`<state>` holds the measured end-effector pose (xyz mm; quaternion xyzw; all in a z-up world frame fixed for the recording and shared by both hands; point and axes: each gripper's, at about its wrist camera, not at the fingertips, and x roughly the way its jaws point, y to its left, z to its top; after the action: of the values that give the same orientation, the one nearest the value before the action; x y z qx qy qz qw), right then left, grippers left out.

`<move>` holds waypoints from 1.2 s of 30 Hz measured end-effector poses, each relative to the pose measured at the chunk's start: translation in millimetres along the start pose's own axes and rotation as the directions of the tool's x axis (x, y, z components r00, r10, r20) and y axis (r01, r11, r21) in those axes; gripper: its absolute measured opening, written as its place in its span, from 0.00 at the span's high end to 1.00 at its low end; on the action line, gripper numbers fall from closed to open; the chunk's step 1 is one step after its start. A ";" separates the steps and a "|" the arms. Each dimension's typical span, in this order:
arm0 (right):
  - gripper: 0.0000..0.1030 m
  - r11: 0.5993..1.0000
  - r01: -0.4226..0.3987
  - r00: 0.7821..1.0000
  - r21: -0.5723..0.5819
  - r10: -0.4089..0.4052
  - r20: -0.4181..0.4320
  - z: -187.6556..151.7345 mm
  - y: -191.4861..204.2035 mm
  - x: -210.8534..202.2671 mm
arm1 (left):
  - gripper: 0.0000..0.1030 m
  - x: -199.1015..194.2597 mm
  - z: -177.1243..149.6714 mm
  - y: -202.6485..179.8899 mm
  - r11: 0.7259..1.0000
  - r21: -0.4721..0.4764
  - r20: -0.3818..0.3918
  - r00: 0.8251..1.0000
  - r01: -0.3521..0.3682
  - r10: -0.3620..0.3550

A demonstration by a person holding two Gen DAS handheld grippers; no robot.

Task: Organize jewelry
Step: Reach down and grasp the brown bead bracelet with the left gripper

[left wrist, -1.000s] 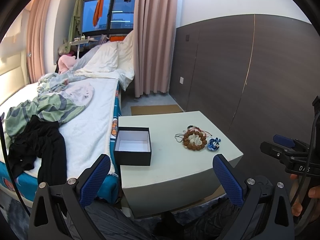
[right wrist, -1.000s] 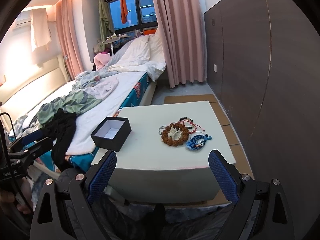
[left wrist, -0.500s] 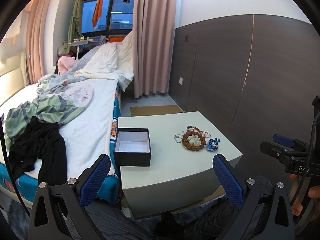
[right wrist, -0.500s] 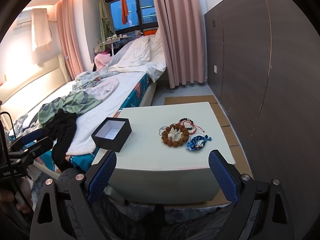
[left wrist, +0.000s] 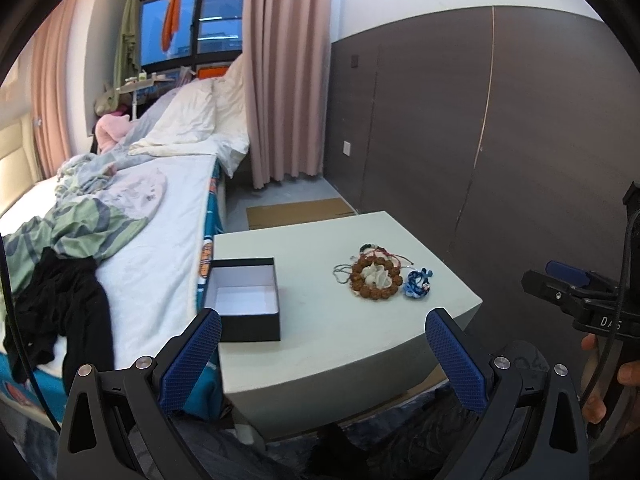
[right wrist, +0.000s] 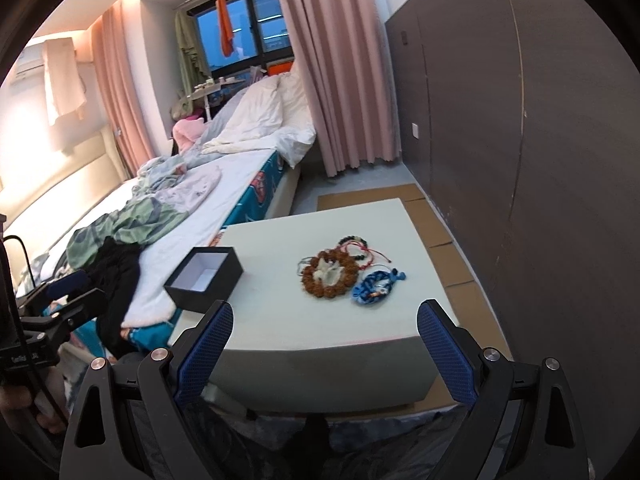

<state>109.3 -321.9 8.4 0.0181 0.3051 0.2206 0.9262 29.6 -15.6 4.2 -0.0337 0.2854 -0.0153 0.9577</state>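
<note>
**Both grippers spread wide, short of the table**

The left gripper [left wrist: 322, 354] hangs at the near edge of the table [left wrist: 348, 340], its blue fingers [left wrist: 191, 356] spread wide with nothing between them. The right gripper [right wrist: 324, 350] is likewise released and empty, also at the near edge.

Past the left gripper, a black box [left wrist: 244, 300] with a white inside sits open at the table's near left corner. To its right, well apart from it, lies the jewelry: a brown bead bracelet [left wrist: 376, 276] ringing a white piece, a blue braided bracelet [left wrist: 416, 284] just beside it on the right, and thin red and grey cords touching its far side.

The right view shows the blue bracelet [right wrist: 376, 286] and the red cords [right wrist: 360, 248] more clearly, and the box [right wrist: 204, 272] from a corner. Each view catches the other gripper at its edge; only the left view shows fingers of the person's hand [left wrist: 624, 376] on the right handle. A bed [left wrist: 160, 240] with strewn clothes lies left of the table.
</note>
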 end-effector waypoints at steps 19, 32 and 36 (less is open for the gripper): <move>0.09 0.990 0.035 0.993 0.140 -0.019 -0.115 12.0 -74.6 75.1 | 0.14 123.2 27.9 -29.1 0.993 0.041 -0.191 0.976 0.111 -0.101; 0.09 0.982 0.044 0.985 0.184 -0.011 -0.175 18.6 -94.6 118.8 | 0.56 202.2 37.3 -30.2 0.989 0.017 -0.355 0.926 0.145 -0.130; 0.09 0.981 0.060 0.979 0.185 -0.022 -0.202 19.3 -98.9 129.1 | 0.62 225.7 37.7 -30.3 0.989 0.003 -0.384 0.914 0.145 -0.133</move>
<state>252.2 -354.9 -64.4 0.0782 0.4161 0.1719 0.8895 238.8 -54.8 -85.2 -0.0354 0.4633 -0.0941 0.8805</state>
